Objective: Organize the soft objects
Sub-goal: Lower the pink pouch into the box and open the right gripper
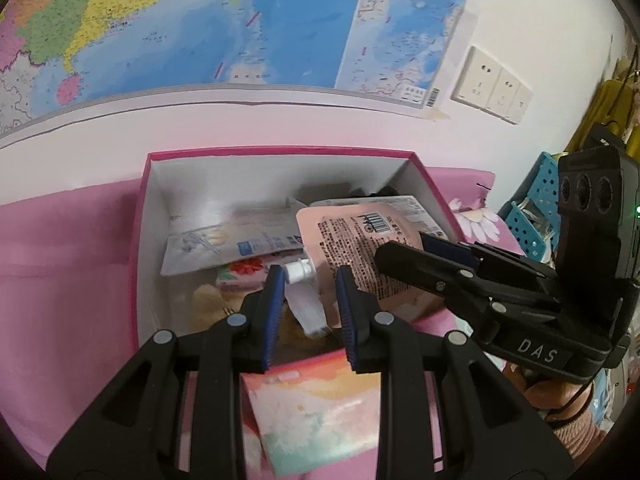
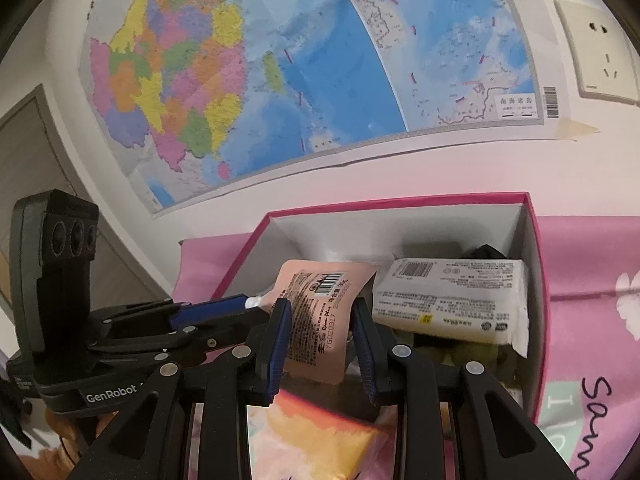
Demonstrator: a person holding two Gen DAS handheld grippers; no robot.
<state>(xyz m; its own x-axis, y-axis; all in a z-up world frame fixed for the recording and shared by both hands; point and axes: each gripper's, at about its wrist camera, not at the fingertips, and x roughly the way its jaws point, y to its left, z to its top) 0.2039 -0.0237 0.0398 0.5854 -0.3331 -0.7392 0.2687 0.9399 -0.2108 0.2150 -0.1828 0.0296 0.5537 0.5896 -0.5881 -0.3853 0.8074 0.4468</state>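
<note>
You can read "DAS" in pale letters on the body of the right gripper (image 1: 404, 254) where it shows in your left wrist view. On the left gripper (image 2: 224, 308), seen from the right wrist camera, the base carries "GenRobot". The pink spouted pouch (image 2: 324, 312) shows a barcode, small Chinese print too fine to read, and along its lower edge the code "YG020317" beside a line ending in "30g". The white tissue pack (image 2: 452, 300) has a barcode and rows of unreadable small print. On the pink cloth (image 2: 592, 320) at the right you can make out handwritten-style letters "Sam". The wall map (image 2: 280, 60) has an inset title in Chinese characters, too blurred to read with certainty.
</note>
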